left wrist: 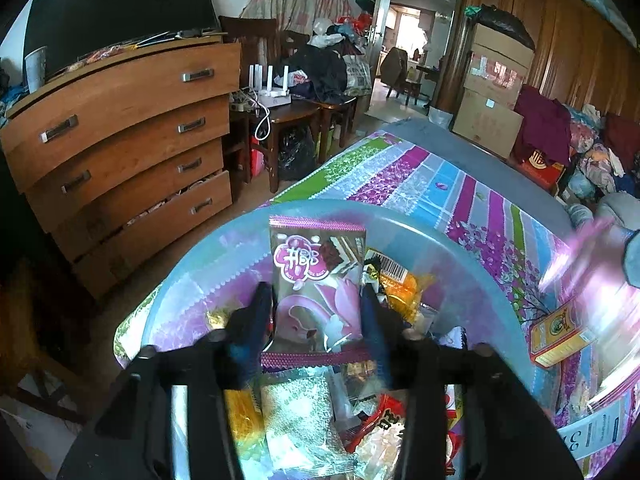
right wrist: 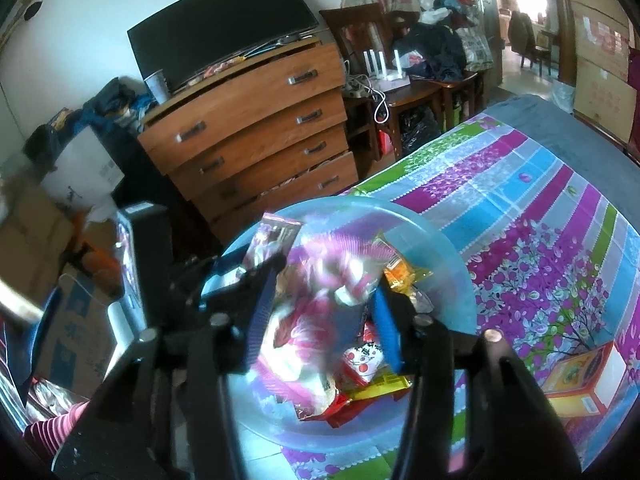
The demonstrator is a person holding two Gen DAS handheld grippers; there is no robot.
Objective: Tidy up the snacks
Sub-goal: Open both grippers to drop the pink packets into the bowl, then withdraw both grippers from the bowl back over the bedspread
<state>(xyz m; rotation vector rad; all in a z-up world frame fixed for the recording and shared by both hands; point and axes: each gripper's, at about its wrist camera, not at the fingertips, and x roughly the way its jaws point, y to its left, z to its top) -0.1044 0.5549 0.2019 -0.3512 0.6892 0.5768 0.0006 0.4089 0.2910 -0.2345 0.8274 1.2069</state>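
One translucent blue basin sits on the flowered bedspread, holding a heap of snack packets too jumbled to count. Two grippers tilt down over it. The left gripper has its jaws parted around one pink snack packet. The right gripper stands apart around a blurred pink-white packet. One yellow box lies beside the basin.

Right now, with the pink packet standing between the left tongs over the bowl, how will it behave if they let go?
The pink packet looks like thin glossy film, so probably light and floppy. It stands on edge, so it will likely tip flat onto the snacks in the bowl. The foil looks slick; it may slide off the left tongs easily.
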